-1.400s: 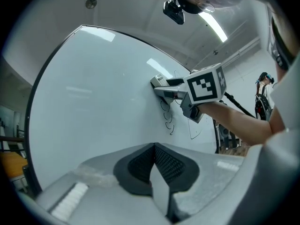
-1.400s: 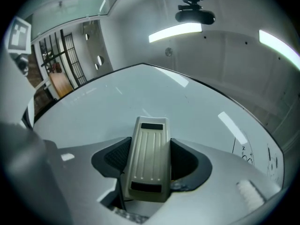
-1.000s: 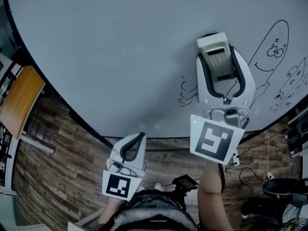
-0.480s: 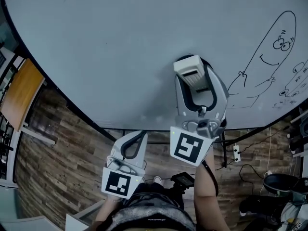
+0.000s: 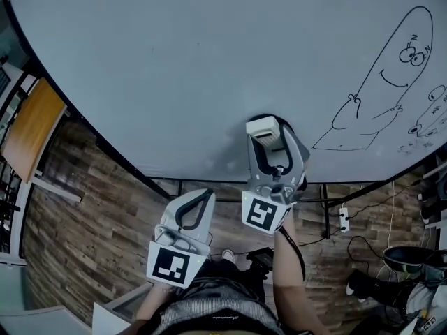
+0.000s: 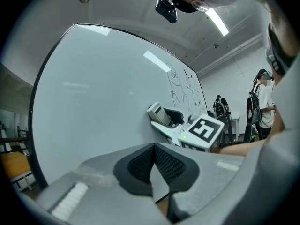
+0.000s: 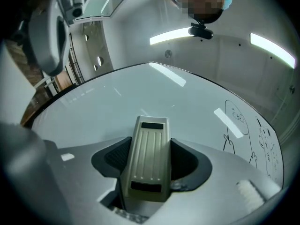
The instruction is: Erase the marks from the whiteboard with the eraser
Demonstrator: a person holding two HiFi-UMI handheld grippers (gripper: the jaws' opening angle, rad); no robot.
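Note:
A large whiteboard (image 5: 174,68) fills the head view. At its right are black cartoon drawings (image 5: 380,82), also visible in the right gripper view as drawings (image 7: 234,125). My right gripper (image 5: 269,132) is shut on a beige ribbed eraser (image 7: 149,158), whose top end (image 5: 262,126) sits near the board's lower edge, left of the drawings. My left gripper (image 5: 198,204) hangs below the board's edge, shut with nothing between its pads (image 6: 152,165). In the left gripper view the right gripper (image 6: 180,125) shows against the board.
A wood-plank floor (image 5: 77,257) lies below the board. An orange-brown tabletop (image 5: 28,135) stands at the left. A power strip (image 5: 343,220) and cables lie on the floor at right, near a dark round object (image 5: 405,258). A person (image 6: 262,102) stands far right.
My right gripper has moved down and left with the eraser, away from the drawings toward the board's lower edge. The small scribbles left of the tall figure are gone. The left gripper stayed put.

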